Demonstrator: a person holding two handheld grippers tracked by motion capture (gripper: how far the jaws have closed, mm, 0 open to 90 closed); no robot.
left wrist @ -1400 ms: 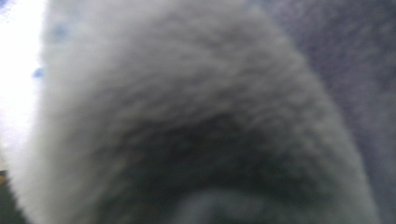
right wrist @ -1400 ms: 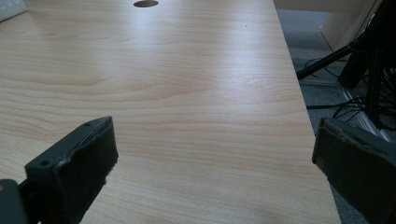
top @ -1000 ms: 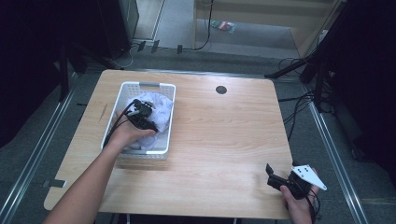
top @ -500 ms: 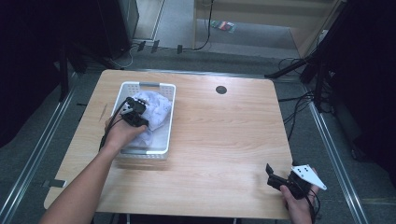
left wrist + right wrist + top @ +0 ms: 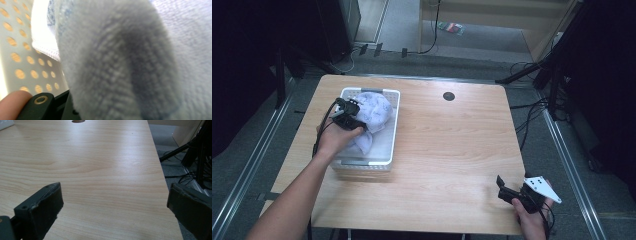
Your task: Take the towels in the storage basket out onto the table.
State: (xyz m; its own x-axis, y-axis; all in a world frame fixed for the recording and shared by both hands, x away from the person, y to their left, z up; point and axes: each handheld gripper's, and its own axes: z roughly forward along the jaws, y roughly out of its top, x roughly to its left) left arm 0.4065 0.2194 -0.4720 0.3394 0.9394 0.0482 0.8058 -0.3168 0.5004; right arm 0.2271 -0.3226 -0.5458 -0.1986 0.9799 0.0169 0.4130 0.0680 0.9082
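Observation:
A pale blue towel point(image 5: 376, 113) lies bunched in a white perforated basket point(image 5: 395, 125) at the table's left. My left gripper point(image 5: 352, 108) is down in the basket at the towel's left edge, and the cloth bulges up around it. In the left gripper view the towel point(image 5: 120, 60) folds close over both jaws and hides them; the basket's dotted wall point(image 5: 22, 55) is behind it. My right gripper point(image 5: 502, 188) rests near the table's front right corner. It stands open point(image 5: 115, 195) with only bare wood between its jaws.
A round cable hole point(image 5: 448, 96) sits in the wooden tabletop near the far edge. The table's right edge point(image 5: 162, 177) runs close beside the right gripper, with cables on the floor beyond. A basket corner point(image 5: 5, 123) shows far left.
My left gripper has moved a little to the left and away inside the basket, and the towel has shifted with it. The right gripper has stayed still.

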